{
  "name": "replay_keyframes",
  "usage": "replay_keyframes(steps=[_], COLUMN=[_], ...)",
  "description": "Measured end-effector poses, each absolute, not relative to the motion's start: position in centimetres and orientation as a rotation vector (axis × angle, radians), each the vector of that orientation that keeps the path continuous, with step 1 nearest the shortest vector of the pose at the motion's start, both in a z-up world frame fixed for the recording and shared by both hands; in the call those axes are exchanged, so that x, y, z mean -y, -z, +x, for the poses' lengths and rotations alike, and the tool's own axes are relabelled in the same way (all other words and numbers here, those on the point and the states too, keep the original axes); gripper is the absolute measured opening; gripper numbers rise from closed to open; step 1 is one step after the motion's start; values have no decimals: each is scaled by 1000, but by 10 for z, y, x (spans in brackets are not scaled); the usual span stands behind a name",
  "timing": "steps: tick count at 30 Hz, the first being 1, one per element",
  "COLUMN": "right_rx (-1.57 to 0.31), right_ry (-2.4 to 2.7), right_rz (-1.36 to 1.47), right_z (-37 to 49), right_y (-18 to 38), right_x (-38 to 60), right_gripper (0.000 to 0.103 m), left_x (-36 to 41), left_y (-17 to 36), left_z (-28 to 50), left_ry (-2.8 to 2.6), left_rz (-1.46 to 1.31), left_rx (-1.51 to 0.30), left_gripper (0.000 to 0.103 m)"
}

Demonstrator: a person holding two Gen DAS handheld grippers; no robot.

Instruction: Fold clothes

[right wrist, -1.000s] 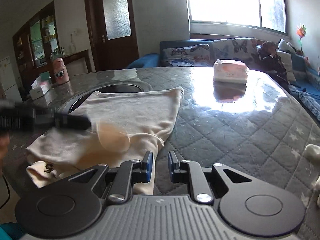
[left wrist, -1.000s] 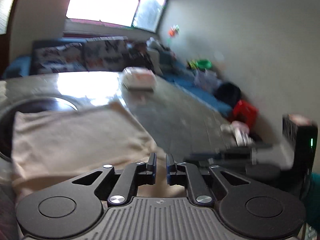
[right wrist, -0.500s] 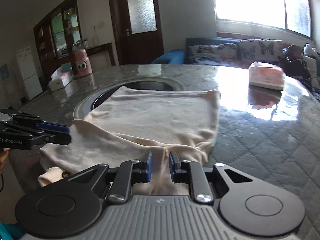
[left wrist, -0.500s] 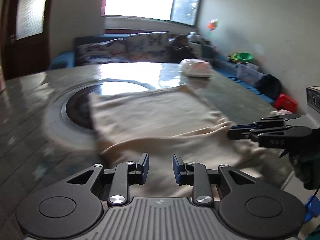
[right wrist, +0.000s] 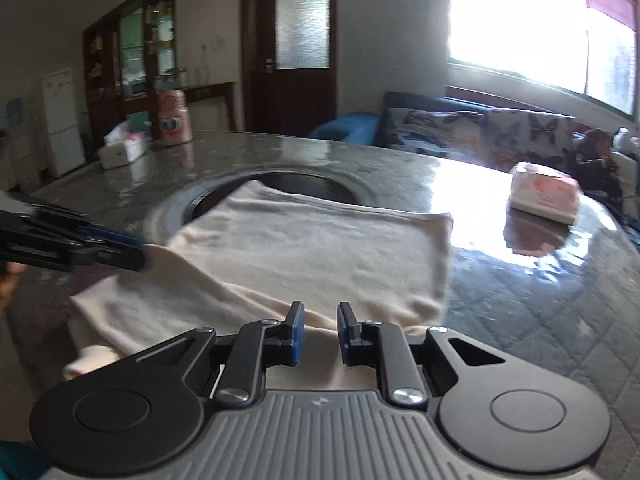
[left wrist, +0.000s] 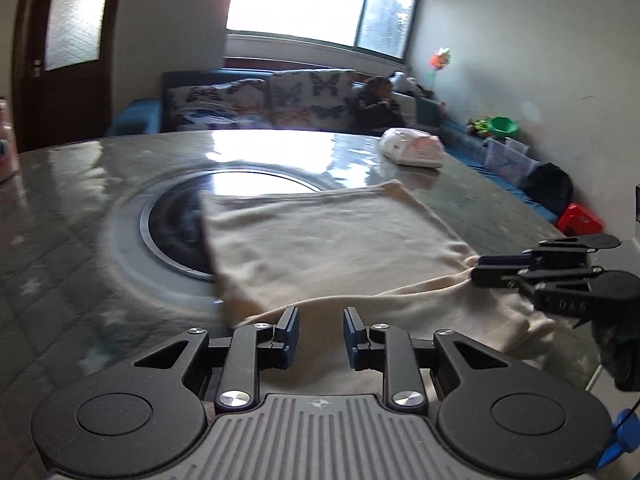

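Note:
A cream garment (left wrist: 336, 248) lies partly folded on the round table (left wrist: 80, 208), over the dark centre disc. It also shows in the right wrist view (right wrist: 312, 252). My left gripper (left wrist: 318, 328) is open, with its fingers just over the garment's raised near fold. My right gripper (right wrist: 318, 326) is open over the near fold on the other side. Each gripper shows in the other's view: the right one (left wrist: 476, 270) at the garment's right edge, the left one (right wrist: 140, 256) blurred at its left edge.
A pink tissue pack (right wrist: 544, 198) sits on the far right of the table. A pink bottle (right wrist: 173, 118) and a white box (right wrist: 122, 150) stand at the far left. A sofa (left wrist: 260, 100) runs behind the table.
Both grippers have opened wider. The left gripper has swung round to face the garment and moved in over its near fold. The right gripper sits lower and closer to the fold.

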State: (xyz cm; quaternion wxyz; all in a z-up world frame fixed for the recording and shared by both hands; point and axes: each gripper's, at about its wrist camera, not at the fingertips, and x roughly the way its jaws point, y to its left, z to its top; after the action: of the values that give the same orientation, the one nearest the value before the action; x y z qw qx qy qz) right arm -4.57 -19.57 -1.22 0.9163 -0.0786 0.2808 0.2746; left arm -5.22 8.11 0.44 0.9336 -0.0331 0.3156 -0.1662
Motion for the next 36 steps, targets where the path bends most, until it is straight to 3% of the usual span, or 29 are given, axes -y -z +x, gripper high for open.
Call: replay_keyframes(steps=[7, 17, 33, 36], right_rx=[-629, -622, -616, -612], right_ry=[-581, -639, -639, -638], right_rz=[-213, -258, -338, -338], right_z=[-38, -71, -95, -98], right_y=[26, 12, 19, 13], right_x=[190, 199, 206, 210], right_gripper=[14, 15, 16, 16], left_x=[-89, -70, -66, -70], left_y=[11, -8, 6, 0], left_z=[-37, -78, -100, -116], left_ry=[303, 417, 449, 492], left_rz=[-81, 10, 116, 177], left_rx=[-673, -613, -645, -617], left_gripper=[26, 25, 26, 41])
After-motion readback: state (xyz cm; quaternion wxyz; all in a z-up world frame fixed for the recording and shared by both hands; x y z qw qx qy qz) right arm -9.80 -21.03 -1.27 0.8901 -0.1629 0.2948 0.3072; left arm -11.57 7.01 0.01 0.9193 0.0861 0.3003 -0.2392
